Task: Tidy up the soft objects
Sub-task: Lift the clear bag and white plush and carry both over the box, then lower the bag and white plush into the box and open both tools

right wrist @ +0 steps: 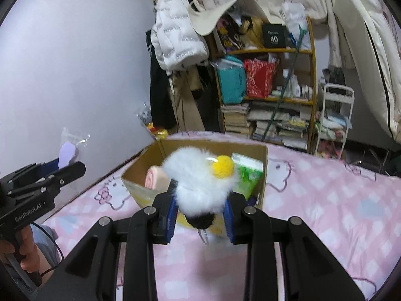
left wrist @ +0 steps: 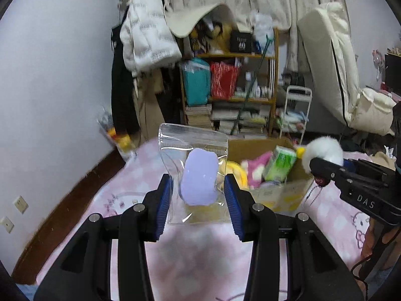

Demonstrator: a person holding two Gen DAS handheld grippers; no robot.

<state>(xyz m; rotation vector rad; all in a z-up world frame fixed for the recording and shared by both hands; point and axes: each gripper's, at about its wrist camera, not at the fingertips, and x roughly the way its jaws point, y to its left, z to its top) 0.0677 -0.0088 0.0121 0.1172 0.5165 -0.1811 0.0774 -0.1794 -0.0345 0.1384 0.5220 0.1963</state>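
Clear plastic zip bag (left wrist: 193, 173) with a lilac foam pad inside sits pinched in your left gripper (left wrist: 198, 195), held above the pink bed cover (left wrist: 200, 255). Your right gripper (right wrist: 200, 210) squeezes a fluffy white plush (right wrist: 200, 175) over the open cardboard box (right wrist: 263, 175).

Left tool (left wrist: 198, 195) clamped, loaded; right tool (right wrist: 200, 210) likewise.

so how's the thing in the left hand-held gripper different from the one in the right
The left hand-held gripper holds a smooth lilac sponge sealed in a clear plastic zip bag; the right hand-held gripper holds a bare, fluffy white plush toy with a yellow pom-pom. The sponge looks flat and plain, the toy round and furry. Both are soft, gripped and lifted near the cardboard box.
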